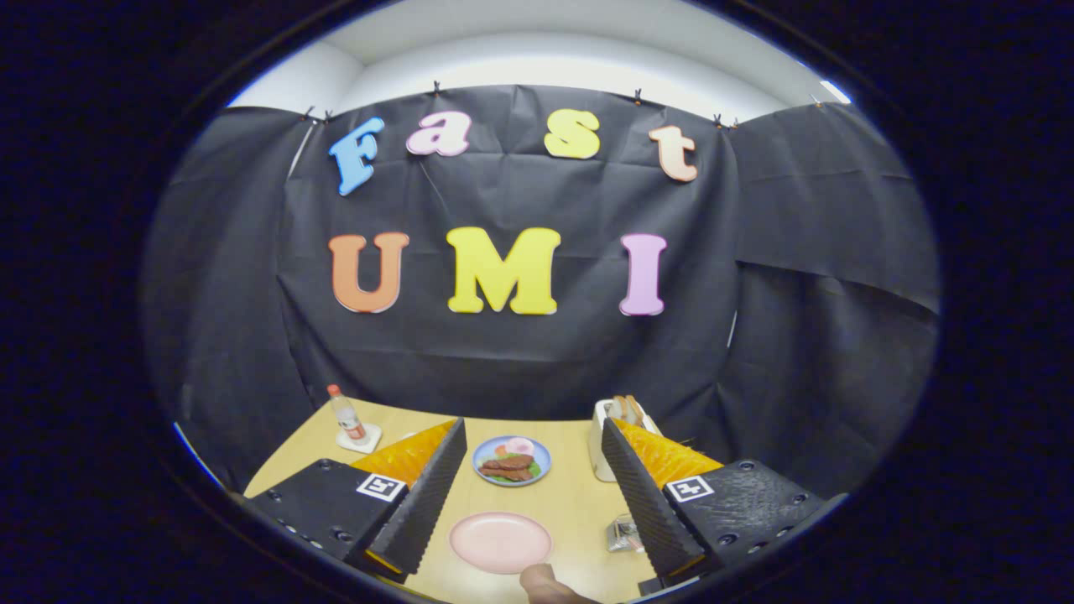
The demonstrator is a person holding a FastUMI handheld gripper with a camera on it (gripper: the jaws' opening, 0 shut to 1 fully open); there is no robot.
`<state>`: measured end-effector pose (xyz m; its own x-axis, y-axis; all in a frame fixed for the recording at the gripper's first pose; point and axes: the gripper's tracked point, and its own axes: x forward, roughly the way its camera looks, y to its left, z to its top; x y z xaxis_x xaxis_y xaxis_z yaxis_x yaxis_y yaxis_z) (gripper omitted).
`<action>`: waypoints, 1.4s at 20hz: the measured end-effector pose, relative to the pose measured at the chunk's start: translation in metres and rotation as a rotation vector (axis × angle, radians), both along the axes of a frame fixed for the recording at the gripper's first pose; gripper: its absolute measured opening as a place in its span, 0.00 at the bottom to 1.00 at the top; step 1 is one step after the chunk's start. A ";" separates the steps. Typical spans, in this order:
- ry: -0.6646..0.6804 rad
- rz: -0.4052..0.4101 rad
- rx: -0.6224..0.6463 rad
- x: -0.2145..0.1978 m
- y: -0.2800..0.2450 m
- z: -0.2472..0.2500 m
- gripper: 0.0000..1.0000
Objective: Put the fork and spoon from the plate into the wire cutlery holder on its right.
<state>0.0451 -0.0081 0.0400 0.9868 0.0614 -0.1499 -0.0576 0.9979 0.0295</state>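
**Pink plate lies bare, gripper parted above the table**

From the left: a bottle (pixel 345 413) on its coaster, then the gripper (pixel 533 537) with fingers spread wide, holding nothing — the pink plate (pixel 500 542) between them shows no fork or spoon. The wire holder (pixel 624 533) sits right, contents unreadable — cutlery either stowed or unseen.

No readable text; square coded markers on tool (pixel 530 486) finger mounts; bottle (pixel 346 417) label illegible.
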 end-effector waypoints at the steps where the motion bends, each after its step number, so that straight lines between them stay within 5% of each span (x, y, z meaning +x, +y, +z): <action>1: -0.028 0.007 0.002 -0.005 0.002 0.003 0.97; 28: -0.047 -0.073 -0.022 -0.044 0.010 -0.008 0.96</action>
